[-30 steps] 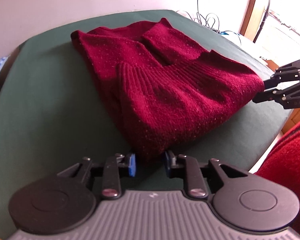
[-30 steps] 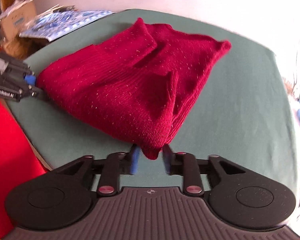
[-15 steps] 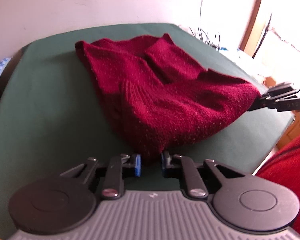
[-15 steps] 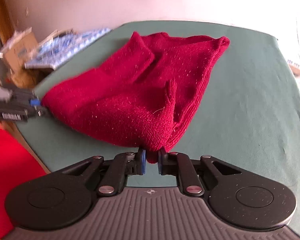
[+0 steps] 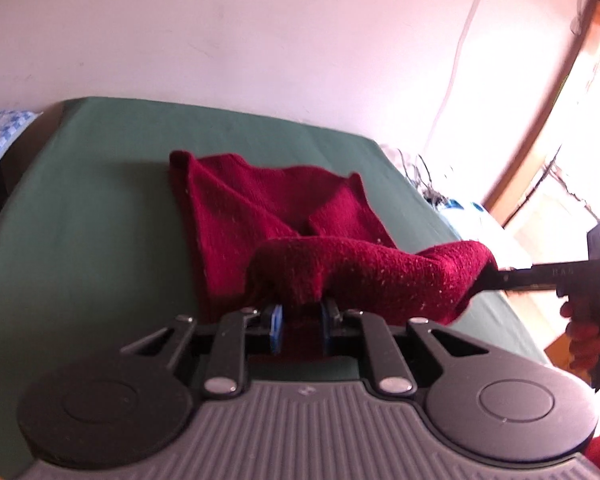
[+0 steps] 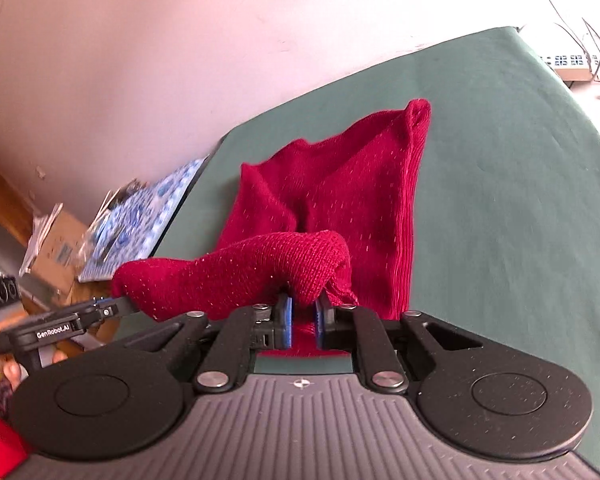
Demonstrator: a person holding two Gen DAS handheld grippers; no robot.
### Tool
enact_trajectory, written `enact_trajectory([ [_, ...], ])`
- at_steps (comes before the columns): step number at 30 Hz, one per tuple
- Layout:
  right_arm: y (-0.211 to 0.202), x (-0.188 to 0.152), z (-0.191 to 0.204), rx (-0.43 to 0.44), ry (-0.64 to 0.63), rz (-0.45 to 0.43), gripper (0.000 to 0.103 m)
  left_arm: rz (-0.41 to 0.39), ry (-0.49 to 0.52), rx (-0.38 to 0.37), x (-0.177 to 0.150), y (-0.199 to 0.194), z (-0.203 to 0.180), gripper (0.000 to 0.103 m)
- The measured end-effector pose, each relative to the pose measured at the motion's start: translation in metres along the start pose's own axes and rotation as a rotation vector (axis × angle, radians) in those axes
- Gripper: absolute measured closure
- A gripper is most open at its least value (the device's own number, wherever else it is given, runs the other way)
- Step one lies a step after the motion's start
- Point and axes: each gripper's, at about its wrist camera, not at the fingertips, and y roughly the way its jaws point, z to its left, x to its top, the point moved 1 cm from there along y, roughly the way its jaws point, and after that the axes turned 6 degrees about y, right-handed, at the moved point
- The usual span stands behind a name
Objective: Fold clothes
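Note:
A dark red knitted sweater [image 5: 260, 208] lies partly folded on the green table [image 5: 100, 200]. Its near edge is lifted off the table and hangs between both grippers. My left gripper [image 5: 300, 320] is shut on one near corner of the sweater. My right gripper [image 6: 302, 318] is shut on the other near corner of the sweater [image 6: 340, 184]. In the left wrist view the right gripper [image 5: 496, 276] comes in from the right, its tips buried in the knit. The left gripper [image 6: 120, 306] shows at the left of the right wrist view. The sweater's far part still rests on the table [image 6: 520, 200].
A pale wall rises behind the table. A blue-patterned cloth [image 6: 140, 216] and a cardboard box [image 6: 56, 248] lie off the table's left side. Cables and a power strip [image 6: 568, 62] sit beyond the right end. A hand [image 5: 588, 332] holds the right gripper's handle.
Both grippers closed on the sweater's near corners and lifted them. The near edge now hangs raised between them, and both cameras tilted up toward the wall.

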Motion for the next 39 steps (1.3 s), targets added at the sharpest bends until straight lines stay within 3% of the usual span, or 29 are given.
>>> enact_trajectory([
  [7, 0.031, 0.031, -0.007, -0.013, 0.072, -0.043, 0.092, -0.029, -0.038, 0.037, 0.028, 0.028, 0.016, 0.090],
  [15, 0.058, 0.053, -0.023, -0.051, 0.124, -0.080, 0.092, -0.010, -0.095, 0.101, 0.056, 0.077, 0.040, 0.091],
  [27, 0.088, 0.070, -0.040, -0.092, 0.153, -0.105, 0.091, 0.038, -0.114, 0.156, 0.066, 0.119, 0.052, 0.091],
  [29, 0.089, 0.072, -0.039, -0.104, 0.122, -0.111, 0.089, 0.038, -0.113, 0.159, 0.065, 0.119, 0.054, 0.091],
  [36, 0.099, 0.074, -0.032, -0.160, 0.027, -0.106, 0.067, 0.039, -0.063, 0.170, 0.063, 0.118, 0.053, 0.082],
  [39, 0.107, 0.073, -0.030, -0.179, 0.004, -0.084, 0.067, 0.043, -0.044, 0.171, 0.063, 0.118, 0.053, 0.078],
])
